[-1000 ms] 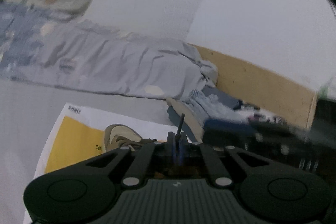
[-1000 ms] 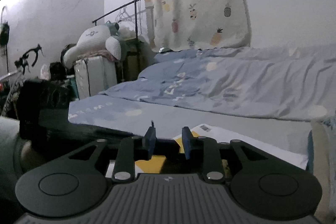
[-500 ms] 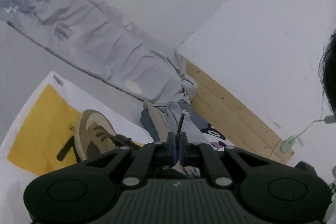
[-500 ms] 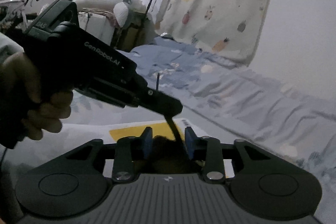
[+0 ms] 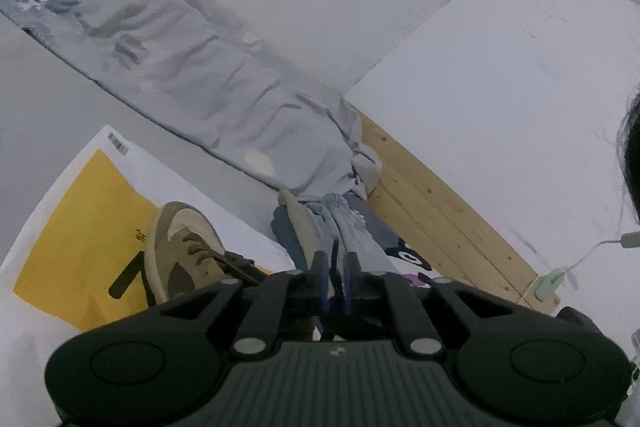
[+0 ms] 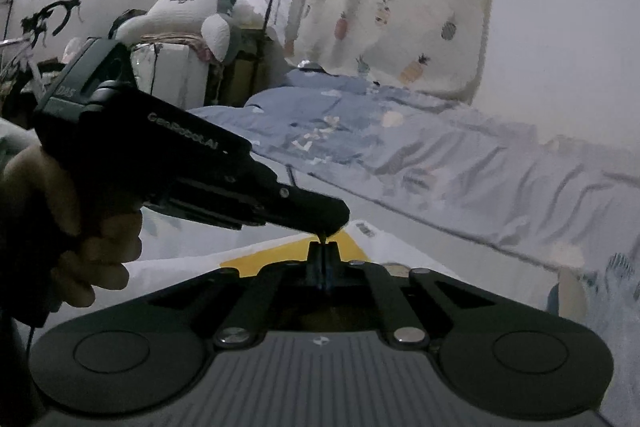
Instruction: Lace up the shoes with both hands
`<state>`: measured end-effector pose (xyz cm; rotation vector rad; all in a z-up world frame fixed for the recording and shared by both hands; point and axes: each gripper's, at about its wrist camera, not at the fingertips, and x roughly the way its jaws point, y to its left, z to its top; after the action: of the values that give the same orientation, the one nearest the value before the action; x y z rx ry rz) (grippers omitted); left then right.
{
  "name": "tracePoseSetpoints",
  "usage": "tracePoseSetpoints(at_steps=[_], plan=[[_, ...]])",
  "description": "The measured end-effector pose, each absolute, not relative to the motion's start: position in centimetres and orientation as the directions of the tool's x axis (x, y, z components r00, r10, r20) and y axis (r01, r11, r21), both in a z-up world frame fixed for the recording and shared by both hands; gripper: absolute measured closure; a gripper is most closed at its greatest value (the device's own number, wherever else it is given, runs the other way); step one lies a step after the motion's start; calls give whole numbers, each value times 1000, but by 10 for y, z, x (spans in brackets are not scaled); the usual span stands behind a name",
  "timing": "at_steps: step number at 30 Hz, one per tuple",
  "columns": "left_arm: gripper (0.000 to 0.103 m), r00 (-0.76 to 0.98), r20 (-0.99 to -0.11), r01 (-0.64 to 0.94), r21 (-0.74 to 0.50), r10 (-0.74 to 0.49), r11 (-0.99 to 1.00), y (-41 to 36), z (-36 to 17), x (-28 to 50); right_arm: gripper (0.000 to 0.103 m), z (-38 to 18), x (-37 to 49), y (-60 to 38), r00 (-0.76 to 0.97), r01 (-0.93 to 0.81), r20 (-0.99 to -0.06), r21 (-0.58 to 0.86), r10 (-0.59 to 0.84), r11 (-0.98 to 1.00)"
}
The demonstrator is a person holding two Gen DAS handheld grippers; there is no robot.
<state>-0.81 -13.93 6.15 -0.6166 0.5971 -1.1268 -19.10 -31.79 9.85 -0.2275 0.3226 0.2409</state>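
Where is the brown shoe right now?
In the left wrist view, the brown and tan suede shoe sits lower left on the yellow and white paper sheet, just left of the left gripper.

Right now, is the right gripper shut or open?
Shut. In its own view the right gripper has its jaws pressed together on the dark lace that hangs from the left gripper just above.

The grey bed fills the left of the left wrist view. A white and yellow sheet lies flat on it at lower left, with a tan shoe resting on that sheet. A crumpled blue quilt runs diagonally from upper left towards the centre.
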Motion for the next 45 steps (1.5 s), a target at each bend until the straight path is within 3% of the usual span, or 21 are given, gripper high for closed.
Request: tracePoseSetpoints(at_steps=[4, 9, 17, 19, 20, 27, 31, 40, 45], plan=[[82, 324, -120, 608, -734, -938, 304, -139, 61, -6, 103, 101, -183, -328, 902, -267, -373, -84, 218, 960], [81, 353, -105, 571, -763, -930, 303, -134, 58, -2, 103, 107, -178, -340, 899, -243, -377, -10, 222, 970], [84, 389, -69, 564, -770, -919, 297, -126, 60, 0, 103, 109, -177, -343, 899, -235, -384, -16, 211, 972], [103, 388, -71, 569, -765, -919, 300, -127, 60, 0, 103, 109, -177, -344, 900, -230, -383, -16, 207, 973], [103, 392, -76, 571, -761, -917, 307, -128, 60, 0, 103, 109, -177, -344, 901, -228, -383, -17, 205, 973], [103, 399, -100, 584, -739, -911, 337, -131, 62, -3, 102, 104, -180, -329, 921, -204, -365, -157, 135, 966], [103, 386, -110, 600, -724, -916, 340, -133, 64, -5, 89, 98, -184, -315, 938, -189, -335, -285, 87, 940], [103, 350, -124, 626, -706, -928, 331, -139, 65, -10, 90, 91, -190, -298, 946, -206, -310, -371, 89, 906], [103, 348, -135, 628, -701, -927, 338, -139, 65, -12, 101, 90, -191, -294, 948, -210, -303, -377, 94, 902]])
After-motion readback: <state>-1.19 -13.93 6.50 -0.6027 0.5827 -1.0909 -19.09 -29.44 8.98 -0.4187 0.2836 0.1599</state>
